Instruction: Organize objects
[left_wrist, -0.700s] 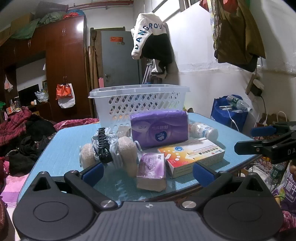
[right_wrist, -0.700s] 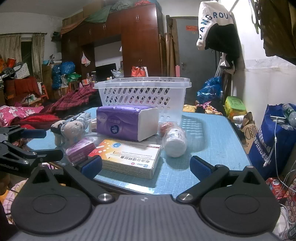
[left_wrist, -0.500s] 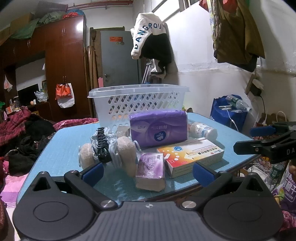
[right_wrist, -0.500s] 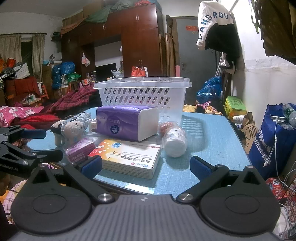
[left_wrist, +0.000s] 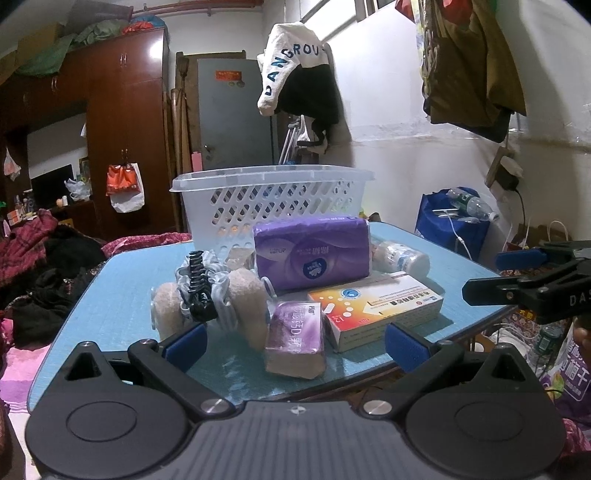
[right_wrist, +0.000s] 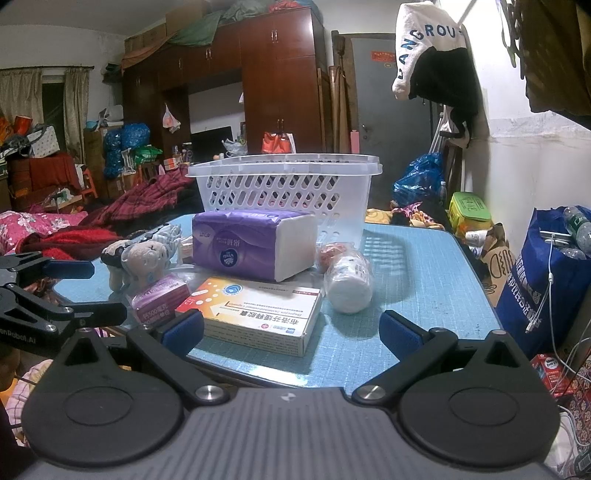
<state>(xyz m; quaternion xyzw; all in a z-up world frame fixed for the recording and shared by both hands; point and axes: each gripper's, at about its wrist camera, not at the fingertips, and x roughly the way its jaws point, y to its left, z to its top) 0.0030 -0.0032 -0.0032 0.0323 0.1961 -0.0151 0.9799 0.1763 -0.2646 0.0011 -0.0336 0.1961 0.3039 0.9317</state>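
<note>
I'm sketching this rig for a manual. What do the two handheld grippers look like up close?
Both match: the left gripper and right gripper have matte black bodies with two round discs, silver pivot screws, angular black linkage arms and blue finger pads. Partial white lettering marks each side. No cables or sleeves are visible.

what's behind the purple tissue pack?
Directly behind the purple tissue pack stands the white lattice basket, on the blue table. Through its holes nothing clearly shows inside. The pack covers the basket's lower front, so anything there can't be seen.

Right tool (right_wrist: 291, 325) gapes wide before medicine box (right_wrist: 255, 314) on table (right_wrist: 424, 295).
</note>
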